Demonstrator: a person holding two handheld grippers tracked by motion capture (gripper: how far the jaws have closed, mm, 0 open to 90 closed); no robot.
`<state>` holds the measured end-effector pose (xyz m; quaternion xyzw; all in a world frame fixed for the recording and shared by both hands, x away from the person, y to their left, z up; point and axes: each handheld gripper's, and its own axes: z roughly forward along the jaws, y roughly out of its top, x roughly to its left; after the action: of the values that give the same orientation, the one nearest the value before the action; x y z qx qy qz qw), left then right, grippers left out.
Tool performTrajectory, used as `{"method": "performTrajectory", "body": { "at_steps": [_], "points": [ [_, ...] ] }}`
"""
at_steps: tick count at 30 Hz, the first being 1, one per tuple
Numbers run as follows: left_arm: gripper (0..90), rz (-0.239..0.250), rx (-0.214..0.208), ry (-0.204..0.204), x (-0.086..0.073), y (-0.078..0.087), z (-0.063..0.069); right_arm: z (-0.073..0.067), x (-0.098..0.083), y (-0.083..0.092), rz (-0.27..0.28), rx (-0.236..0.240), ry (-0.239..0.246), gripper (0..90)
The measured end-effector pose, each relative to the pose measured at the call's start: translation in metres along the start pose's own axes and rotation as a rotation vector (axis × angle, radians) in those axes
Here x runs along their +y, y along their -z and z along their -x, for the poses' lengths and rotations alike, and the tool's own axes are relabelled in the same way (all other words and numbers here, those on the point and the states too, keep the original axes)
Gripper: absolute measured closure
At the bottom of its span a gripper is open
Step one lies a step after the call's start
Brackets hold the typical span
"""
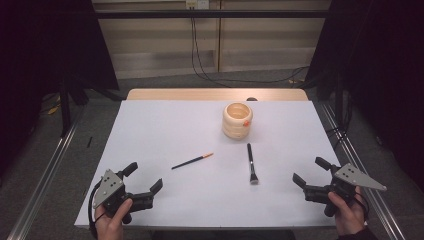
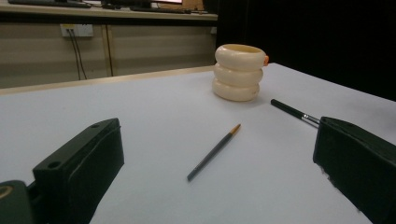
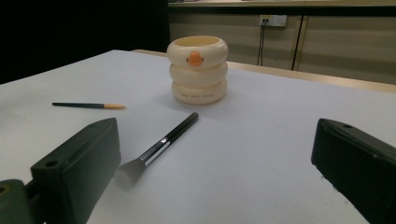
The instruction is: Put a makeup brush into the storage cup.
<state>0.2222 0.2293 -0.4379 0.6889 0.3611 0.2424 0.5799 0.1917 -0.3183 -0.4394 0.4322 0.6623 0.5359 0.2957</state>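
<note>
A cream ringed cup (image 1: pixel 237 120) (image 2: pixel 238 72) (image 3: pixel 198 69) with an orange duck face stands upright toward the far middle of the white table. A thin paintbrush (image 1: pixel 192 161) (image 2: pixel 213 152) (image 3: pixel 88 106) with an orange tip lies flat near the centre. To its right lies a black flat brush (image 1: pixel 251 163) (image 3: pixel 159 147) (image 2: pixel 295 112), bristles toward the person. My left gripper (image 1: pixel 143 177) (image 2: pixel 219 172) rests open at the front left with nothing between its jaws. At the front right my right gripper (image 1: pixel 311 171) (image 3: pixel 217 172) is also open and holds nothing.
The white table surface (image 1: pixel 165 130) has a wooden strip (image 1: pixel 215 94) along its far edge. Metal rails (image 1: pixel 42 180) run along both sides on the floor. Cables (image 1: pixel 200 60) hang against the back wall.
</note>
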Motion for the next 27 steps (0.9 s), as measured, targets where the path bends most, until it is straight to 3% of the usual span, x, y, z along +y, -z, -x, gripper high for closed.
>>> {"method": "performTrajectory", "body": {
  "at_steps": [5, 20, 24, 27],
  "points": [
    [1.3, 0.0, -0.02, -0.028, 0.003, -0.002, 0.004, 0.0, 0.0, 0.0, 0.008, -0.009, 0.002, 1.1],
    [1.2, -0.028, -0.061, -0.039, 0.007, -0.016, 0.012, 0.0, 0.0, 0.0, 0.006, 0.0, -0.001, 1.1],
    [1.2, -0.051, -0.075, -0.062, 0.011, -0.021, 0.013, 0.0, 0.0, 0.0, 0.009, -0.001, -0.002, 1.1],
    [1.2, -0.042, -0.08, -0.066, 0.014, -0.025, 0.014, 0.0, 0.0, 0.0, 0.009, 0.0, -0.001, 1.1]
  ]
}}
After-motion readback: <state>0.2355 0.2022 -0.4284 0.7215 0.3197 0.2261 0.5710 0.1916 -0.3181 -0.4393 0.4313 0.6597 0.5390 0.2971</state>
